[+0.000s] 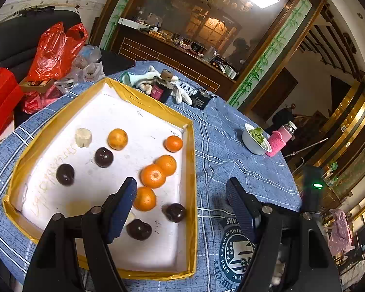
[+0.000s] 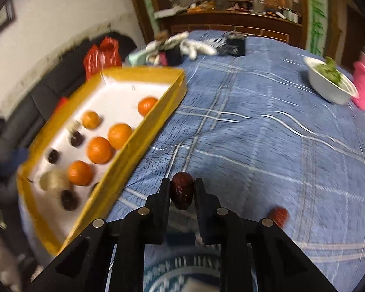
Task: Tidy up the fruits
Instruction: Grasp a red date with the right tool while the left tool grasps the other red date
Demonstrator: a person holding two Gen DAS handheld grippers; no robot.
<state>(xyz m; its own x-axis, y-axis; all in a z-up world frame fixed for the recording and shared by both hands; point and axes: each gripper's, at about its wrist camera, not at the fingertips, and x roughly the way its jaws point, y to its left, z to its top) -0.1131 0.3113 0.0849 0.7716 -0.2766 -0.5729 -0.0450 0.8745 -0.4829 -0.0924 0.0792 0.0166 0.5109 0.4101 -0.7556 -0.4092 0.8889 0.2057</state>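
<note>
A shallow white tray with a yellow taped rim [image 1: 189, 160] lies on the blue checked tablecloth. It holds several oranges [image 1: 153, 175], several dark plums [image 1: 104, 157] and a pale lump [image 1: 83, 137]. My left gripper [image 1: 181, 189] is open and empty, hovering over the tray's near right edge. In the right wrist view the tray [image 2: 143, 141] lies to the left. My right gripper [image 2: 182, 189] is shut on a dark red date [image 2: 182, 193], held above the cloth to the right of the tray. A second red date [image 2: 278, 215] lies on the cloth at the lower right.
A white bowl of greens [image 1: 255, 138] [image 2: 328, 85] and a pink bottle [image 1: 279, 141] stand at the table's right. White gloves and small dark boxes [image 1: 163, 85] lie beyond the tray. Red plastic bags [image 1: 53, 48] sit on the sofa to the left.
</note>
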